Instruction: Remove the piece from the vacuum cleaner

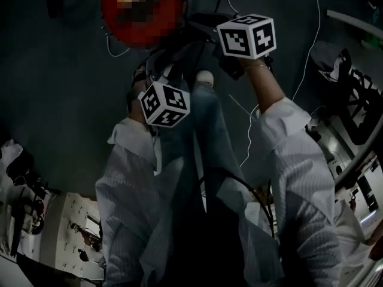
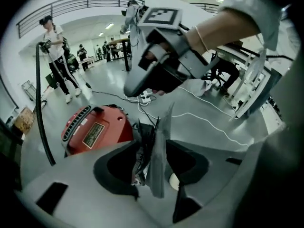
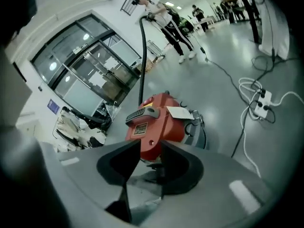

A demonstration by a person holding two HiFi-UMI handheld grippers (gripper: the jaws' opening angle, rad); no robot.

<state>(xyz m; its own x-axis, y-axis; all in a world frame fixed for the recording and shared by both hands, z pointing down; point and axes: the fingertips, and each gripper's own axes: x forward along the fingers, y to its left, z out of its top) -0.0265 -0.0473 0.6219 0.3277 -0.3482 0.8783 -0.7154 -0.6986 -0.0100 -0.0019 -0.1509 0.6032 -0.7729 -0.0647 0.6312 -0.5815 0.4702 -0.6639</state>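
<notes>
The red vacuum cleaner (image 1: 114, 17) lies on the grey floor ahead of me, partly under a mosaic patch. It sits left of the left gripper (image 2: 154, 156) and straight ahead of the right one (image 3: 151, 148). In the left gripper view a thin grey flat piece (image 2: 160, 141) stands on edge between the jaws, with black cabling (image 2: 142, 146) beside it; the jaws stand apart from it. The right gripper's fingers are parted with nothing between them, and the vacuum (image 3: 156, 127) shows through the gap. In the head view only the marker cubes show, left (image 1: 164, 104) and right (image 1: 246, 36).
A black hose (image 3: 142, 56) rises from the vacuum. A white power strip (image 3: 261, 103) and white cables lie on the floor to the right. A person (image 2: 54, 46) stands far back holding a hose. My leg and shoe (image 1: 204, 78) are below the grippers. Workbenches (image 1: 353, 130) stand at the right.
</notes>
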